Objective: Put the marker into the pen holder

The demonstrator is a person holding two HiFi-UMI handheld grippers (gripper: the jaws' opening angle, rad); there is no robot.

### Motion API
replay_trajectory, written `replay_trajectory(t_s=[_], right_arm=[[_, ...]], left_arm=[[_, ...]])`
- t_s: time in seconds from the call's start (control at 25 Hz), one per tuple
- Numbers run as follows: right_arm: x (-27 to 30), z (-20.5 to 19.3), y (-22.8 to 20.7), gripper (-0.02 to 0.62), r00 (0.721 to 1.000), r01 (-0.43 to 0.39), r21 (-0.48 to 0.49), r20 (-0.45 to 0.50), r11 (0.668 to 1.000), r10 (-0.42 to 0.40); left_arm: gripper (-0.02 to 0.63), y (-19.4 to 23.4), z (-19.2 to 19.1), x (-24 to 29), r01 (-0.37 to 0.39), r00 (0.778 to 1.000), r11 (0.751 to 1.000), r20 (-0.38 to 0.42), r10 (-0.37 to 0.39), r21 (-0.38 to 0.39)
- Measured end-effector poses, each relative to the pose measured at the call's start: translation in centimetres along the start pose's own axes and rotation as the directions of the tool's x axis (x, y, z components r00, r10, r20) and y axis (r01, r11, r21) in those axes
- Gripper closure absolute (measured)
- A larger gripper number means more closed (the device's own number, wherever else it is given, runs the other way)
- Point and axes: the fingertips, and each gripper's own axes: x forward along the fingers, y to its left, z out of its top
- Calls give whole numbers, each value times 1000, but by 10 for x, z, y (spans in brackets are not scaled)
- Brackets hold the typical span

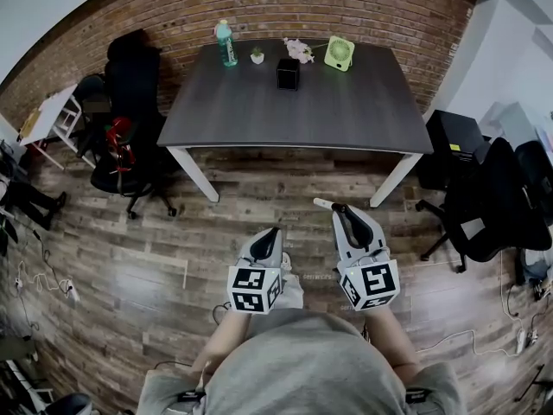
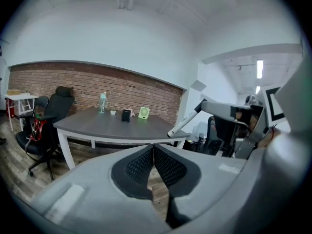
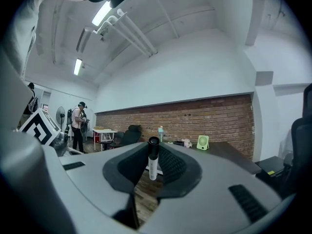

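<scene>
Close at my eleven o'clock, my left gripper (image 1: 270, 232) is pressed shut, empty. At one o'clock my right gripper (image 3: 154, 155) clamps the white, black-capped marker (image 3: 152, 165). Far off at twelve, the black pen holder (image 1: 288, 73) stands on the dark table (image 1: 346, 119).

Marker (image 3: 152, 167): white barrel, black cap. Your right gripper (image 1: 341, 210) grips it crosswise between its jaws, over the floor, well short of the worktop's (image 1: 259, 111) near edge.
Pen holder (image 1: 288, 73): black, boxy, upright, near the worktop's far edge, about midway along.
</scene>
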Motion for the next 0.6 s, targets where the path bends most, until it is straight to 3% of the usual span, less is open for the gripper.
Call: replay_trajectory(t_s=[0.6], right_arm=[[127, 13, -37, 529, 1000, 11, 13, -18, 1000, -11]], left_arm=[[586, 80, 60, 90, -5, 1000, 1000, -17, 5, -12]])
